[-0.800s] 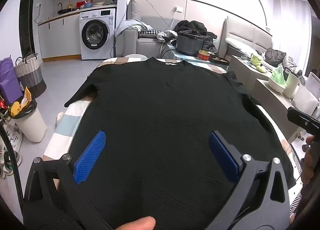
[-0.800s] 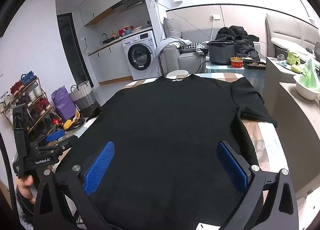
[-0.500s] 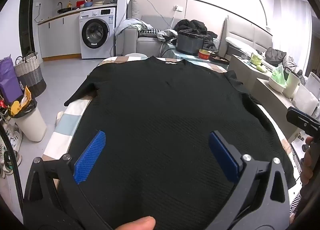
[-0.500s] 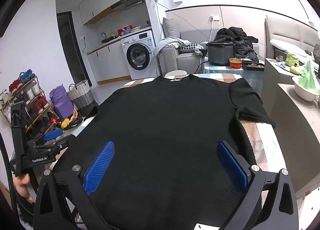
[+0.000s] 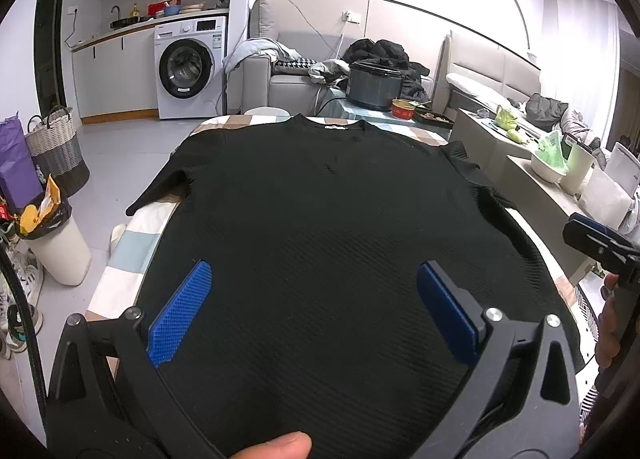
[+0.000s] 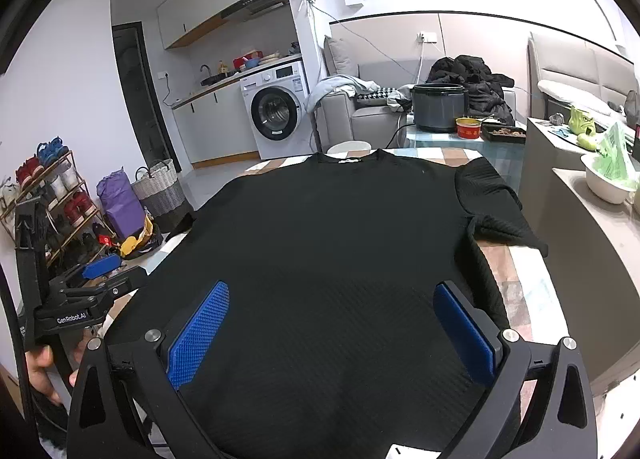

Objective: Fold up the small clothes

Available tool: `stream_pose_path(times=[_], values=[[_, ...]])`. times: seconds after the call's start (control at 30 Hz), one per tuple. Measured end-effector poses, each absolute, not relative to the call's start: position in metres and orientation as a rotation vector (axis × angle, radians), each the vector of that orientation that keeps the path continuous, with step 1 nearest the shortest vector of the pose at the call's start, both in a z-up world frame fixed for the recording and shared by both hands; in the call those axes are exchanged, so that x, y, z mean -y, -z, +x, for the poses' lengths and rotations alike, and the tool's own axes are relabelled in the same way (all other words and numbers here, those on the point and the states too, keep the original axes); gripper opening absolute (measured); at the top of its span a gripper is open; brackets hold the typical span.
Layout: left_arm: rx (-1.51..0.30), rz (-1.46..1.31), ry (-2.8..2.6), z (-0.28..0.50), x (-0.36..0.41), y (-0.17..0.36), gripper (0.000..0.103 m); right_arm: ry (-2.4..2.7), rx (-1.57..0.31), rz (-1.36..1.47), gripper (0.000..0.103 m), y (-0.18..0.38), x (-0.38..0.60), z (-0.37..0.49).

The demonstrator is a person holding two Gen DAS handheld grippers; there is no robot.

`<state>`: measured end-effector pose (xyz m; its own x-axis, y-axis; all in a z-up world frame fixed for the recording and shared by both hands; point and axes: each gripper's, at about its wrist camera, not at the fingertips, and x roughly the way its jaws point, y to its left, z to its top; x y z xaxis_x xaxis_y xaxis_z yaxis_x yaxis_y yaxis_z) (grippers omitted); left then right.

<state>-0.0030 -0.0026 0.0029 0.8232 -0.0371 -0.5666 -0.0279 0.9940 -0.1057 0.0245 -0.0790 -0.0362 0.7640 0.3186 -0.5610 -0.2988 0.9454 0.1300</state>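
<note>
A: Where is the black ribbed knit short-sleeved top (image 5: 320,227), and how do the fingers stand?

B: It lies flat on the checked-cloth table (image 5: 132,235), collar at the far end, spreading ahead of and between both pairs of fingers; the left gripper (image 5: 316,311) has its blue pads spread wide with nothing pinched between them; the right gripper (image 6: 332,331) is spread just as wide and grips nothing either.

A: Any containers?

B: Beyond the fingertips, past the collar, stands a dark grey round cooker pot (image 5: 374,87); its contents cannot be seen; just beside it sits a red round tin (image 6: 469,128); next to that a black tray (image 6: 503,133) holds something brown, too small to make out; off to the right of the right fingers a white bowl (image 6: 606,187) holds green plastic bags; left of the left fingers a white bin (image 5: 56,247) is stuffed with wrappers; behind it a woven grey basket (image 5: 56,147), inside hidden.

A: What is cut off?

B: The top's near hem, behind the gripper frames; one sleeve hangs off the table's left edge.
</note>
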Motion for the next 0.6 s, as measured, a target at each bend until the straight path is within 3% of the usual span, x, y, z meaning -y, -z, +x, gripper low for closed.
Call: stream_pose_path(times=[0.6], values=[[-0.614,-0.148,0.004,-0.0045,-0.0057,-0.0071,0.102,-0.321,-0.608,0.012,0.103,0.0362,0.0795,0.0248]])
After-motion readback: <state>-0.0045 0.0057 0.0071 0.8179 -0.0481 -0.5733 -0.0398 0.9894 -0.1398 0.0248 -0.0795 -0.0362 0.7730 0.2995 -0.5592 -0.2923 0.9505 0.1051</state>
